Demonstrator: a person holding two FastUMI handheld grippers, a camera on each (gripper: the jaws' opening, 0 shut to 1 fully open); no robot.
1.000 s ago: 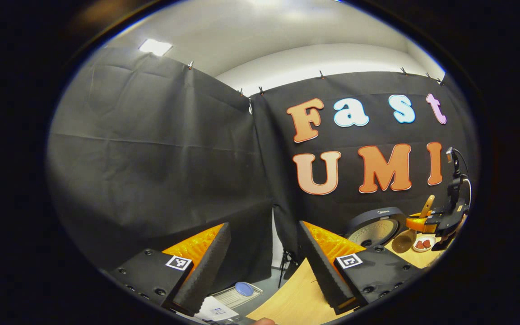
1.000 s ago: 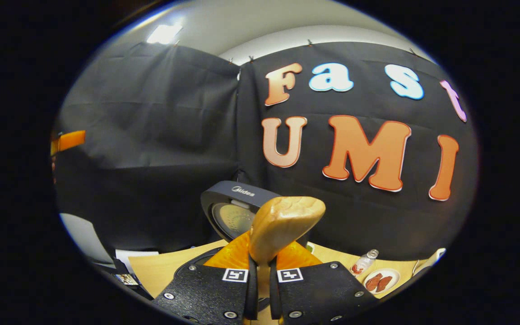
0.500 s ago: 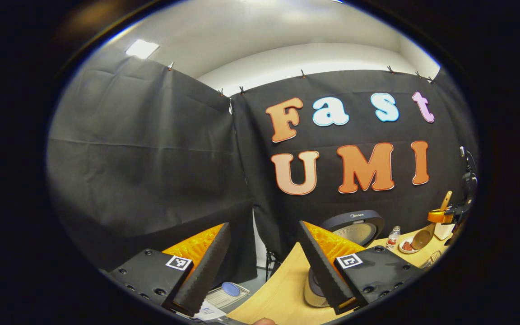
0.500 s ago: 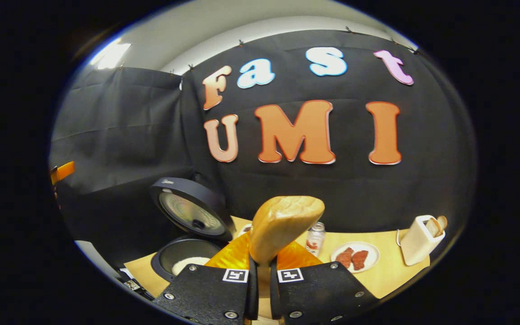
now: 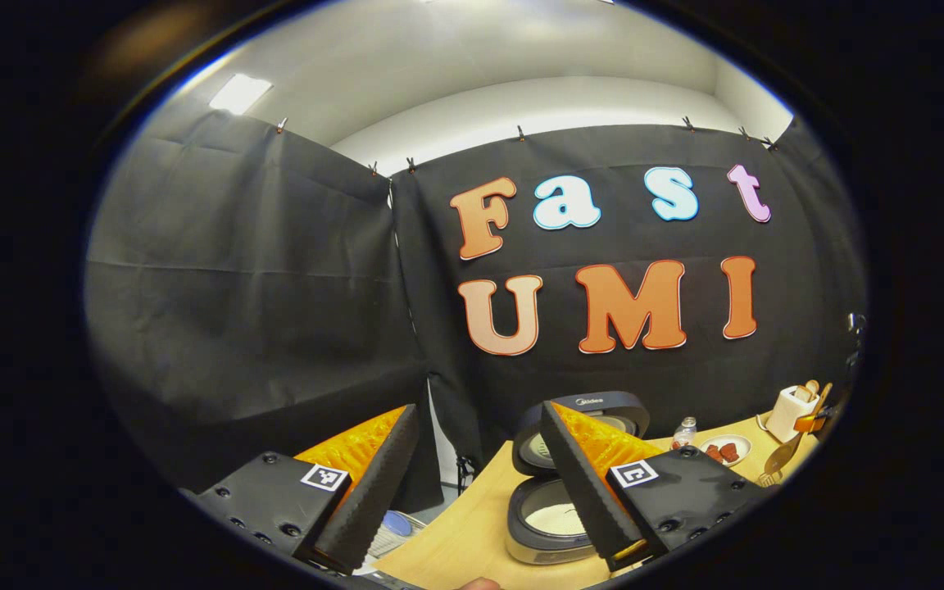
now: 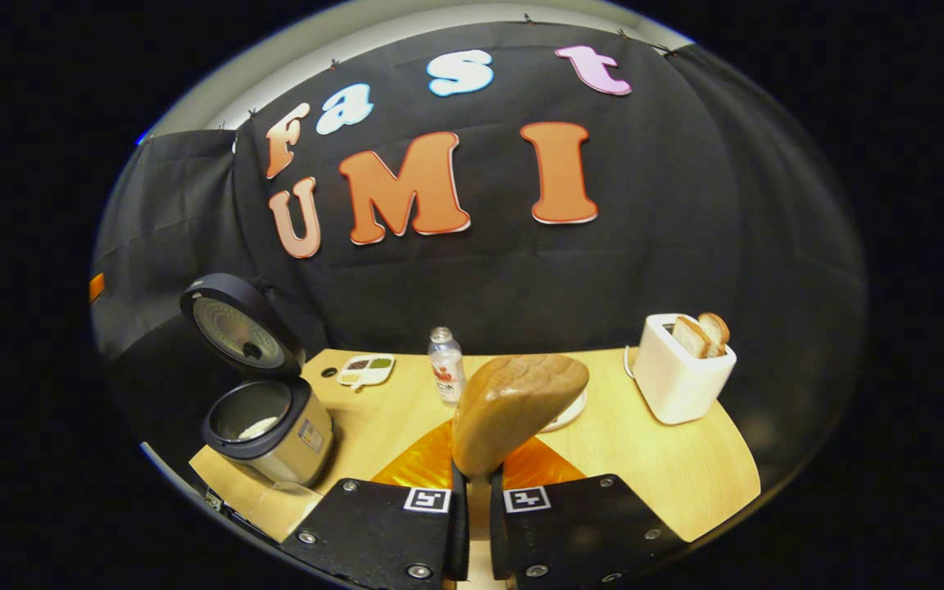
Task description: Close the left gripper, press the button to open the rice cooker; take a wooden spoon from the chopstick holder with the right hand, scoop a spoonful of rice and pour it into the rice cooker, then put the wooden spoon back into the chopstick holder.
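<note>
The rice cooker (image 6: 269,424) stands open at the table's left end, lid (image 6: 230,324) tilted up and white rice in the pot. My right gripper (image 6: 474,483) is shut on the handle of the wooden spoon (image 6: 515,406), whose bowl stands upright ahead of the fingers, above the table and to the right of the cooker. In the left gripper view the cooker (image 5: 550,516) sits low behind one finger, and the left gripper (image 5: 478,407) is open with nothing between its fingers. The spoon (image 5: 783,455) shows small at the far right there.
A white toaster (image 6: 681,373) with bread slices stands at the right of the wooden table (image 6: 669,475). A small bottle (image 6: 446,373) and a divided dish (image 6: 365,369) sit near the back. A white plate (image 6: 569,412) lies partly behind the spoon's bowl.
My right gripper has swung right and higher with the spoon, so the cooker slid to the left of its view. The left gripper view turned right, bringing the open cooker in.
</note>
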